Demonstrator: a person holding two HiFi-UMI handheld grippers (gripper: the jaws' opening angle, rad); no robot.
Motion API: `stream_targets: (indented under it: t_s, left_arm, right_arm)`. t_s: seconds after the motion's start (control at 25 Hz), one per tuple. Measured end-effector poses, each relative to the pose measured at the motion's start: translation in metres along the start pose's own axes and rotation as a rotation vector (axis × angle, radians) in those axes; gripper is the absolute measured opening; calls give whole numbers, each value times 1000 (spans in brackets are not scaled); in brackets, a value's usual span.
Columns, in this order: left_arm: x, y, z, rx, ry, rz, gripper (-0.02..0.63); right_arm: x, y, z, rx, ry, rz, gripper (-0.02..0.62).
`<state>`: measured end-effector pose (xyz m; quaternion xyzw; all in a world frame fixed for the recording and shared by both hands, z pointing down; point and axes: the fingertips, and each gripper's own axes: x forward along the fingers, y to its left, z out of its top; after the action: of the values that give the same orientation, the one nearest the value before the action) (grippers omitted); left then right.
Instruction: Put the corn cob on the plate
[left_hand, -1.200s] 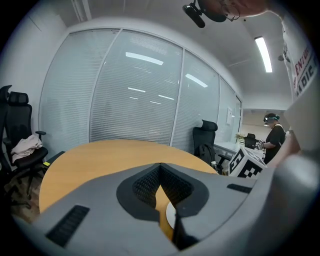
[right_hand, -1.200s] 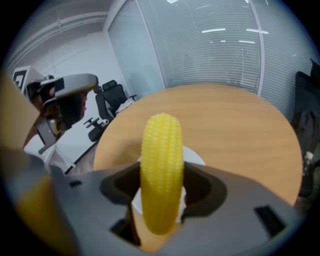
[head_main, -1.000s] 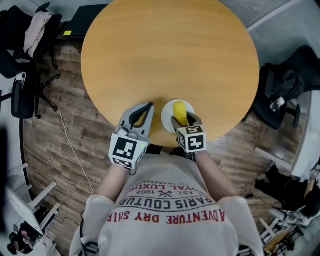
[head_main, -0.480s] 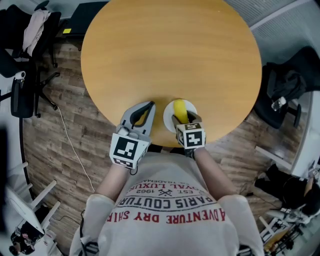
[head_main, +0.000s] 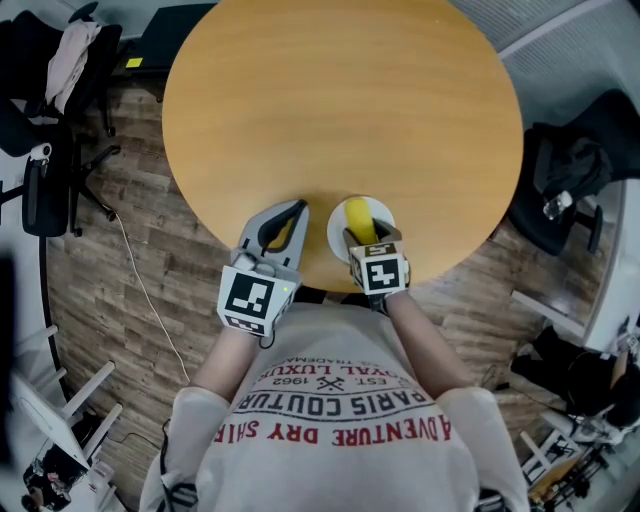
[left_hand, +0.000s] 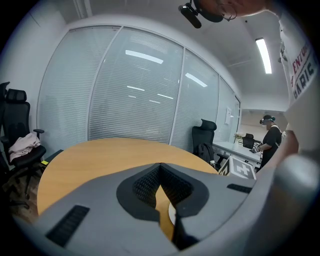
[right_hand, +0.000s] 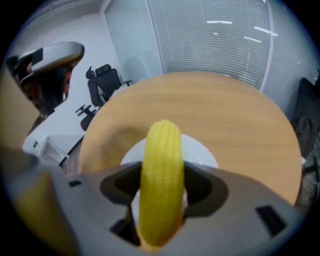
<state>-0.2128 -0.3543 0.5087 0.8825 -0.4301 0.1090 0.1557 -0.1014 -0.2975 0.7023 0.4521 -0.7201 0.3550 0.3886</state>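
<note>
above plate (head_main: 336, 234), corn cob (head_main: 360, 218) partly hidden

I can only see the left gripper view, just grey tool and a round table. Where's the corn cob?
Observer: The right tool is clamped on the corn cob.
Operator: Is it on the plate?
Observer: It's over the white plate, near the person's edge of the table. I can't tell if it touches.
Operator: Where's my tool?
Observer: The left tool sits just left of the plate, shut and empty.
</note>
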Motion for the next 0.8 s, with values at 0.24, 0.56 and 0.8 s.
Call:
stream_targets:
  t_s: [0.24,0.56,0.8]
  left_arm:
    - [-4,-4,5,29,-17,-6,32]
    - [-15,-6,14,44,-49,6,32]
    - [-21,-14,29,72,-89,-1,32]
  right_arm:
    - [-1,4,1,20,2,11,266]
    - [-29,7,18,38,-58,21,265]
    - [-71,-2,51,37,-219,-40,170]
